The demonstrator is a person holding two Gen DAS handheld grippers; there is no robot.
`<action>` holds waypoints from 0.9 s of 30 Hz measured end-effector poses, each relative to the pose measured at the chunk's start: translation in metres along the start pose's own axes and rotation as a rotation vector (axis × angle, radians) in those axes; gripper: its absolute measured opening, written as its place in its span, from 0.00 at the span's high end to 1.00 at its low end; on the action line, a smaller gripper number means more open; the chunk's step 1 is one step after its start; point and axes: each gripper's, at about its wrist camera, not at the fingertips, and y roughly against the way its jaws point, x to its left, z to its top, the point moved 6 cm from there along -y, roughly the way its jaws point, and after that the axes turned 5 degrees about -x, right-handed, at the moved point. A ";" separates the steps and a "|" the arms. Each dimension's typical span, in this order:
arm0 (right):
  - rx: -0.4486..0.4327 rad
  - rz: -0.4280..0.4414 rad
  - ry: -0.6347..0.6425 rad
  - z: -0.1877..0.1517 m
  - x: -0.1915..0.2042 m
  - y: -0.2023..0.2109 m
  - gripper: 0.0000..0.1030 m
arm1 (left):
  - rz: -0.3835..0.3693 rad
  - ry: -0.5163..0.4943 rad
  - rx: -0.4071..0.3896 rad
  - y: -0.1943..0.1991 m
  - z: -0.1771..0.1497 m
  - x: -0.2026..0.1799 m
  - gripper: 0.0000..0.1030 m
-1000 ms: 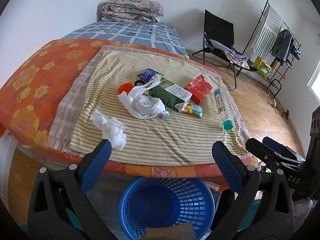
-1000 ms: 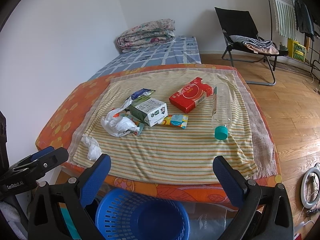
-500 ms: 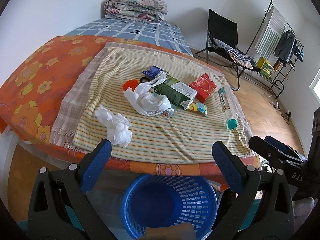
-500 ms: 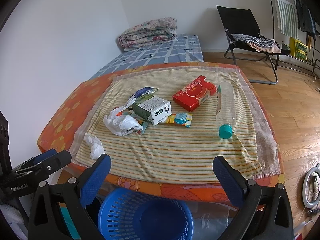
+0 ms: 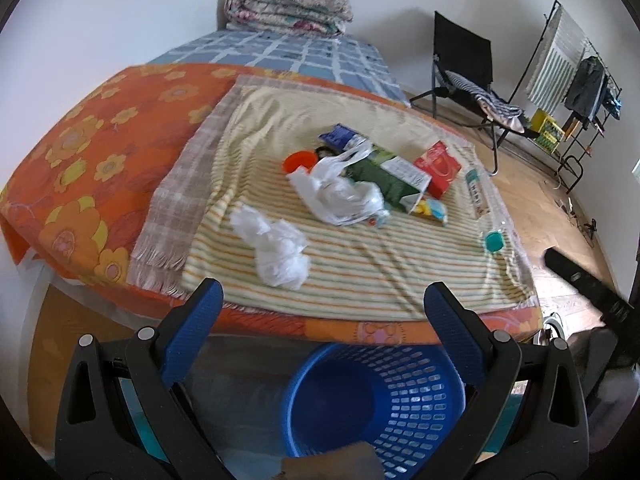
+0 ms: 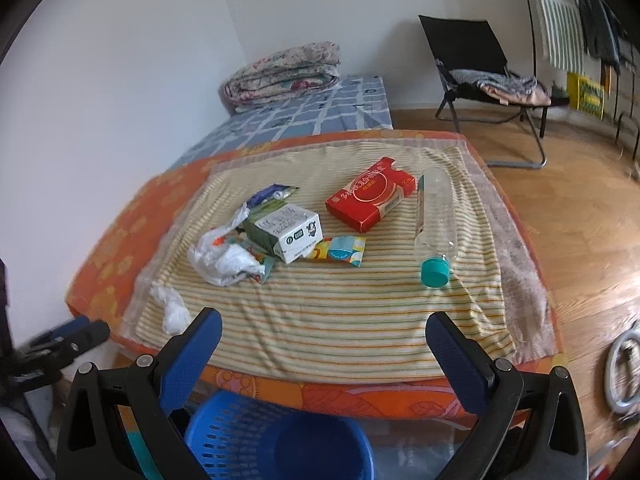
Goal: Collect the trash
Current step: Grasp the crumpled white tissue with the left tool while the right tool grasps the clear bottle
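Trash lies on a striped towel [image 5: 360, 276] on the bed: a crumpled white tissue [image 5: 276, 250], a white plastic bag [image 5: 340, 196], a green-white carton [image 5: 394, 178], a red box [image 5: 438, 168], a clear bottle with teal cap [image 6: 434, 216], a snack wrapper [image 6: 338, 250], an orange lid [image 5: 298, 160]. A blue basket [image 5: 376, 400] stands on the floor below the bed's edge. My left gripper [image 5: 324, 304] is open and empty, just short of the tissue. My right gripper [image 6: 324, 332] is open and empty, before the towel's near edge, above the basket [image 6: 280, 440].
An orange flowered sheet [image 5: 92, 160] covers the bed, with a folded quilt [image 5: 288, 12] at the far end. A black folding chair [image 6: 480, 76] and a clothes rack [image 5: 572, 72] stand on the wooden floor to the right.
Both grippers have moved forward toward the bed. The left one has drawn nearer to the crumpled tissue. Both stay open and empty.
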 end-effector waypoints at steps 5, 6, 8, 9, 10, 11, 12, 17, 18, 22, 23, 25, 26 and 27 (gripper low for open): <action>0.048 -0.065 0.002 0.013 -0.028 -0.003 0.00 | 0.008 0.088 0.088 -0.015 -0.004 0.028 0.01; 0.057 -0.070 0.005 0.016 -0.032 -0.004 0.00 | 0.006 0.112 0.104 -0.019 -0.005 0.033 0.01; 0.073 -0.074 0.009 0.025 -0.042 -0.007 0.00 | 0.007 0.147 0.126 -0.026 -0.003 0.040 0.03; 0.084 -0.083 0.013 0.031 -0.049 -0.011 0.00 | 0.009 0.154 0.132 -0.030 -0.001 0.042 0.05; 0.094 -0.093 0.016 0.036 -0.054 -0.014 0.00 | 0.011 0.155 0.134 -0.032 0.002 0.044 0.05; 0.103 -0.100 0.014 0.041 -0.059 -0.019 0.00 | 0.014 0.154 0.136 -0.035 0.004 0.045 0.05; 0.113 -0.102 0.007 0.045 -0.065 -0.024 0.00 | 0.020 0.153 0.137 -0.039 0.007 0.046 0.05; 0.182 -0.112 -0.066 0.062 -0.096 -0.061 0.01 | 0.019 0.165 0.177 -0.060 0.014 0.050 0.14; 0.191 -0.118 -0.071 0.064 -0.101 -0.068 0.02 | 0.019 0.169 0.191 -0.065 0.015 0.052 0.17; 0.228 -0.131 -0.107 0.074 -0.120 -0.103 0.03 | 0.014 0.222 0.255 -0.089 0.014 0.062 0.23; 0.232 -0.130 -0.120 0.076 -0.123 -0.109 0.03 | 0.016 0.235 0.267 -0.093 0.013 0.064 0.27; 0.237 -0.135 -0.140 0.082 -0.130 -0.122 0.04 | 0.014 0.258 0.294 -0.105 0.014 0.068 0.29; 0.239 -0.143 -0.146 0.084 -0.134 -0.129 0.05 | 0.018 0.261 0.302 -0.110 0.015 0.070 0.30; 0.242 -0.153 -0.149 0.087 -0.137 -0.136 0.06 | 0.024 0.263 0.307 -0.115 0.016 0.072 0.31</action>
